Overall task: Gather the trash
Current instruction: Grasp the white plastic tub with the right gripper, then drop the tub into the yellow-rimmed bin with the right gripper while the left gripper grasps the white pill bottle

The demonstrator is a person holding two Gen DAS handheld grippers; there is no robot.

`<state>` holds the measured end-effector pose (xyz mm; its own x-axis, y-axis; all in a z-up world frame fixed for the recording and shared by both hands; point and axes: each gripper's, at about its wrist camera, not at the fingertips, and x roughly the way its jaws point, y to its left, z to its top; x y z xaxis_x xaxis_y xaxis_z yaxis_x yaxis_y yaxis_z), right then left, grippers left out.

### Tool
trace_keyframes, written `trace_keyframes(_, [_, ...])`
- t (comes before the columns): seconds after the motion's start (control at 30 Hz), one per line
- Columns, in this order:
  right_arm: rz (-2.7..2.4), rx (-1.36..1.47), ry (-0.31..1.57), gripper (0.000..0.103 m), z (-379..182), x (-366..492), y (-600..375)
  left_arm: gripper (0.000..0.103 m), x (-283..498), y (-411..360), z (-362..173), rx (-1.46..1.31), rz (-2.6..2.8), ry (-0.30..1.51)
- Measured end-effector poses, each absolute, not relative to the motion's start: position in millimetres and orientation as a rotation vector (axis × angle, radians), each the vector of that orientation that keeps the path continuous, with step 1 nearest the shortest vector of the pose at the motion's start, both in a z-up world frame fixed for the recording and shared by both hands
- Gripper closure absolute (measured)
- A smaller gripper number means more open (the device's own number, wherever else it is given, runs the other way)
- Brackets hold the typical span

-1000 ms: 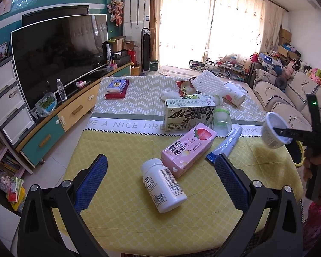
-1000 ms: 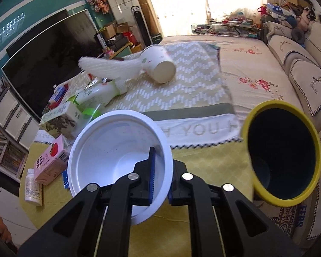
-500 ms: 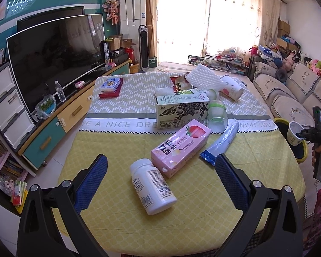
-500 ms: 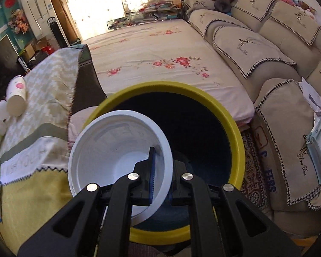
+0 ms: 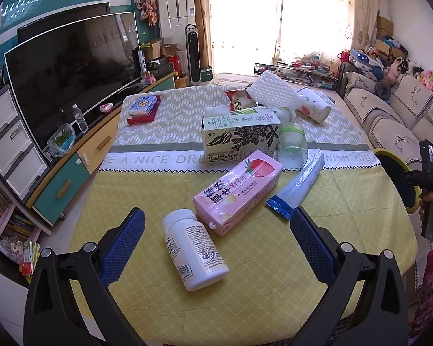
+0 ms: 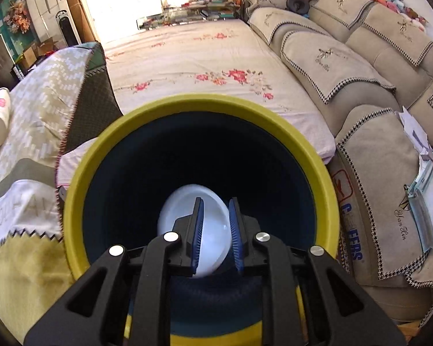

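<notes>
Step in hand: dropping one piece of trash. Right claw [image 6: 215, 230] hangs over the mouth of the yellow-rimmed bin [image 6: 80, 173], jaws a narrow gap apart with nothing pinched; the white plastic cup [image 6: 184, 210] lies below them at the bottom of the bin, so I judge that piece done. Left claw [image 5: 216, 242] is wide open, empty, poised above the near edge of the desk [image 5: 274, 302] over the white pill bottle [image 5: 194, 252], which lies on its side. Rest of the trash sits on the desk: pink carton [image 5: 238, 191] touching the bottle's cap end, blue-and-clear wrapper [image 5: 298, 186] just right of it, floral tea carton [image 5: 241, 141] behind, clear cup with green band [image 5: 292, 147] beside that, paper cup [image 5: 314, 106] and white foam sheet [image 5: 274, 92] at the far end. Next move, my call: right claw backs out of the bin and returns to the desk; left claw needs to drop and close across the bottle's round body, which may roll. Readable text: tablecloth "VE A NICE DRE…" and "WISH YOU" in the left view; pink carton has large Chinese characters and a strawberry picture; tea carton Chinese print; bottle label too small to read. A bag by the sofa reads "…FERS".
</notes>
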<state>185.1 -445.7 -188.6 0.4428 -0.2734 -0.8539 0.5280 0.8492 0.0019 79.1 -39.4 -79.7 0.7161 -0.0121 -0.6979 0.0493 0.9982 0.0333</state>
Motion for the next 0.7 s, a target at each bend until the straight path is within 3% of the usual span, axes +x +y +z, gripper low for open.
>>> trace_keyframes(0.7, [-0.358, 0.256, 0.874, 0.075, -144.0, 146.1, -379.3, 0.004, 109.2, -16.3, -130.1, 0.038, 0.131, 0.917])
